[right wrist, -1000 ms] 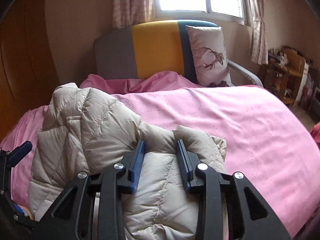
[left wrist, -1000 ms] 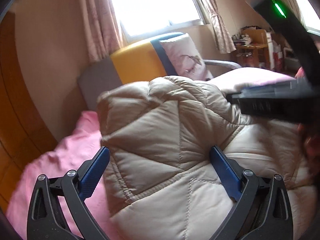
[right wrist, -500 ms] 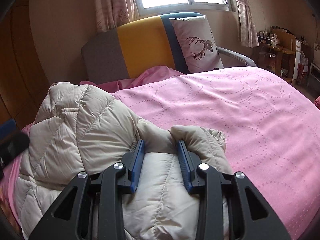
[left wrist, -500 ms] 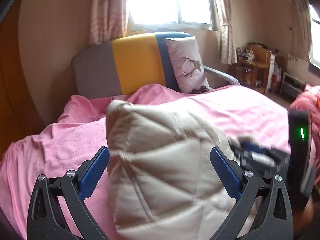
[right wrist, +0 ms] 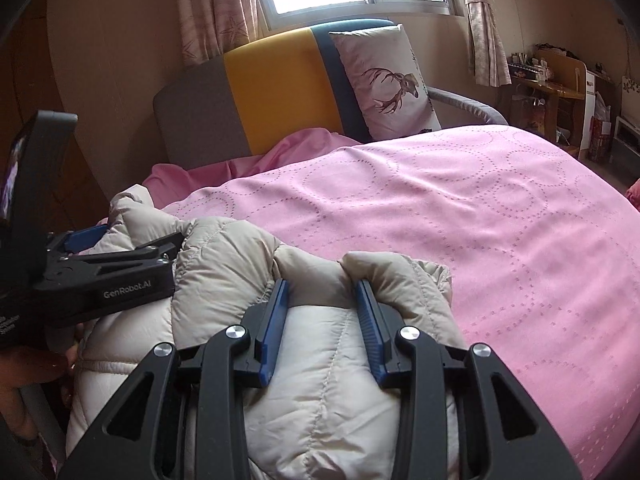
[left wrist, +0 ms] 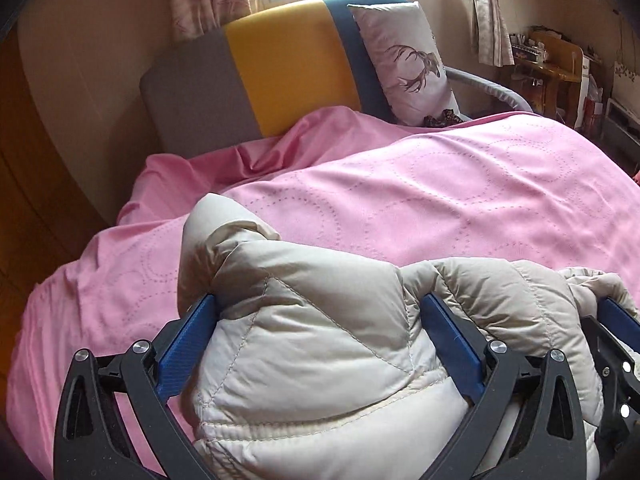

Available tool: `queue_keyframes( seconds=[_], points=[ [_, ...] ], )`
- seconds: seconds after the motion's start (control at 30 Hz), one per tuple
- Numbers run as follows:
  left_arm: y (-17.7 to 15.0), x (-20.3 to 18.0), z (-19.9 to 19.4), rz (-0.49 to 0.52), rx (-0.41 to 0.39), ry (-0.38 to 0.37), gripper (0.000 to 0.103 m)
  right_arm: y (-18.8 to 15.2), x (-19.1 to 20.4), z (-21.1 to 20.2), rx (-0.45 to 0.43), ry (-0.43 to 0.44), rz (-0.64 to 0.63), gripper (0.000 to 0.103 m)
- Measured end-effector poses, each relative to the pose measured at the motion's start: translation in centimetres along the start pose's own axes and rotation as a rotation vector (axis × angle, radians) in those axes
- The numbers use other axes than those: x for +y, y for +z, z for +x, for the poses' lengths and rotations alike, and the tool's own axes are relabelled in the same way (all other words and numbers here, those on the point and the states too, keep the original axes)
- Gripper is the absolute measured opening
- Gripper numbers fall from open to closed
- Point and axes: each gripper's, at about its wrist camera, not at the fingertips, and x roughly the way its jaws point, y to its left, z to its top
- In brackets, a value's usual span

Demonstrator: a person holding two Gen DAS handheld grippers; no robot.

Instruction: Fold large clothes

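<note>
**Both tongs on the jacket at the bed's near edge**

The beige quilted jacket (left wrist: 320, 344) lies bunched at the near edge of the bed, on the pink bedspread (left wrist: 460, 200), with one puffed corner standing up on its left side.

The left tongs (left wrist: 320, 316) are spread wide, their blue pads pressed against either side of a thick fold of the jacket, which fills the gap between them. The right tongs (right wrist: 322, 296) are drawn narrow and pinch a ridge of the same jacket (right wrist: 328, 360); cloth bulges up on both sides of the pads. In the right wrist view the left tongs (right wrist: 120, 246) show from the side, just left of the pinched ridge, buried in the padding.

Beyond the bedspread (right wrist: 480, 220) stands a headboard (left wrist: 280, 68) in grey, yellow and blue panels, with a deer-print pillow (left wrist: 404, 60) leaning against its right end. A window with curtains sits above, and wooden shelves (left wrist: 552, 60) are far right.
</note>
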Motion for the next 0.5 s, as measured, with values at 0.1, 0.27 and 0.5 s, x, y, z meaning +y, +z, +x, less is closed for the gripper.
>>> queue_keyframes(
  seconds=[0.1,0.27,0.5],
  points=[
    [-0.1,0.1,1.8,-0.017,0.03,-0.029,0.1,0.2,0.1,0.7,0.012,-0.021,0.002,0.035],
    [-0.4,0.2,3.3,-0.042,0.044,-0.04,0.1,0.5,0.2,1.8,0.025,-0.035,-0.007,0.035],
    [-1.7,1.2,-1.4,-0.031,-0.01,-0.034,0.099,0.3,-0.2,1.3,0.008,-0.001,-0.02,0.036]
  ],
)
